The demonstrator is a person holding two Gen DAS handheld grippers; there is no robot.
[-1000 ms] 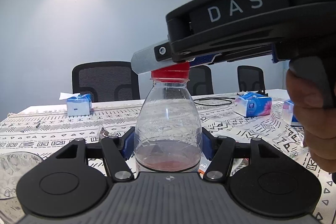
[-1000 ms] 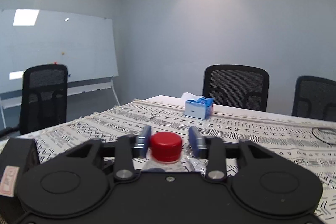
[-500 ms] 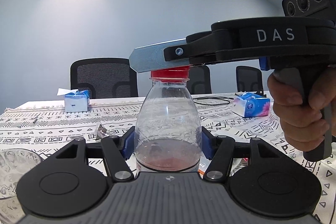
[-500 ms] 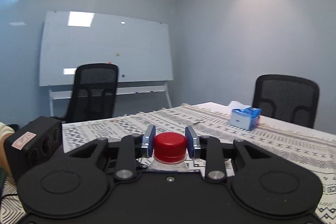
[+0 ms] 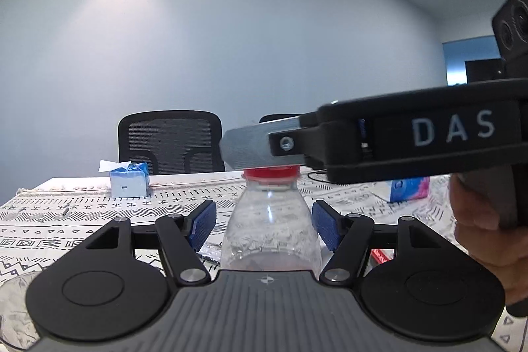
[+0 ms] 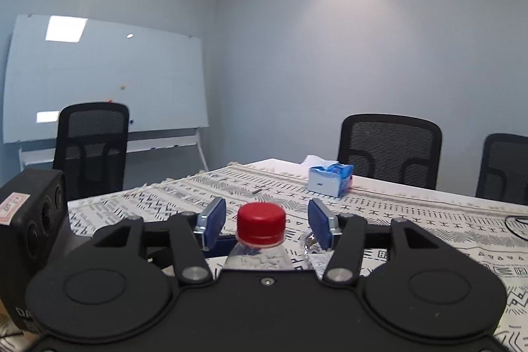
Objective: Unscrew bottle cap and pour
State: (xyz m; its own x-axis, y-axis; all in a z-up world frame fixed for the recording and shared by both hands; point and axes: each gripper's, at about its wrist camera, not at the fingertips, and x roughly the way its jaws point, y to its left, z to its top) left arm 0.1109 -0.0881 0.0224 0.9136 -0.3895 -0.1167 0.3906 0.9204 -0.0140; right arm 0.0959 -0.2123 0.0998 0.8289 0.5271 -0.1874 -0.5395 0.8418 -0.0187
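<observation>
A clear plastic bottle with a little reddish liquid at its bottom stands upright on the patterned tablecloth. Its red cap is on the neck. My left gripper is open, its blue pads on either side of the bottle body with gaps. My right gripper is open, its pads apart on both sides of the cap, not touching it. In the left wrist view the right gripper's finger sits at cap height, hiding most of the cap.
A clear glass sits at the lower left. A blue tissue box stands at the far side, another tissue pack to the right. Crumpled foil, a black cable and office chairs surround the table.
Both grippers have opened: the left let go of the bottle body and the right let go of the cap. The right gripper swung back round the cap.
</observation>
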